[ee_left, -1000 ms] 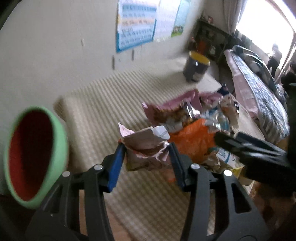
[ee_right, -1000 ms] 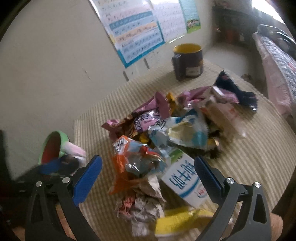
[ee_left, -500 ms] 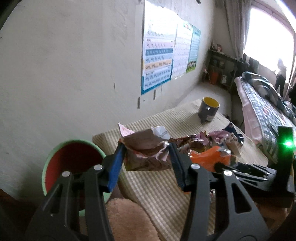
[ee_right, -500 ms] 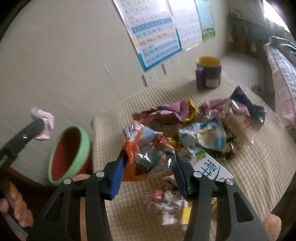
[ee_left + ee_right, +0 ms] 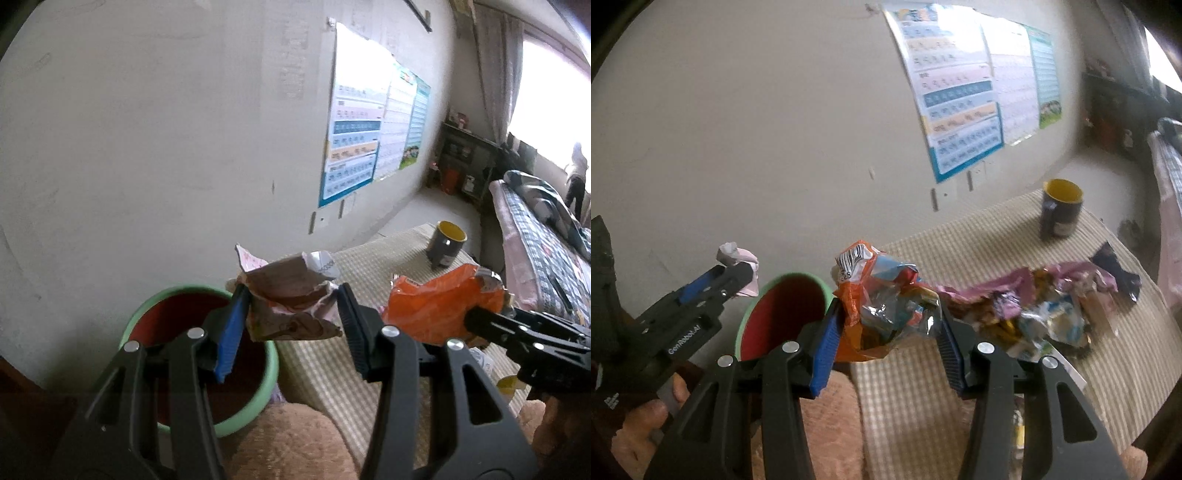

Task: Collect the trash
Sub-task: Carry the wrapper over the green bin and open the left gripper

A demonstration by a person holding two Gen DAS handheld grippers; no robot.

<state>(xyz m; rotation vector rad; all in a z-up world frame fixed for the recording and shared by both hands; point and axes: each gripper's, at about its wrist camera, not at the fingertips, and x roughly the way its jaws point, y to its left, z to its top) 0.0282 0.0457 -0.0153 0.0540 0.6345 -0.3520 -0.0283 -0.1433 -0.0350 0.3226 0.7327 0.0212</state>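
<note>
My left gripper (image 5: 291,314) is shut on a crumpled brown and pink wrapper (image 5: 291,295), held in the air just right of the bin's mouth. The bin (image 5: 173,288) is round, with a green rim and a red inside, and stands low at the left by the wall. My right gripper (image 5: 886,332) is shut on an orange and silver snack wrapper (image 5: 886,306), lifted clear of the table beside the bin (image 5: 753,317). In the right wrist view the left gripper (image 5: 738,269) shows at the left with its wrapper (image 5: 737,254). A pile of wrappers (image 5: 1034,310) lies on the table.
The table (image 5: 923,387) has a striped beige mat and stands against a pale wall with posters. A dark mug (image 5: 1062,210) with a yellow inside stands at its far end. A brown plush thing (image 5: 827,424) lies by the near edge. A bed (image 5: 546,266) stands at the right.
The right gripper closed on the orange wrapper and lifted it off the pile. Both grippers rose and swung left towards the bin, the left one still holding its crumpled wrapper.
</note>
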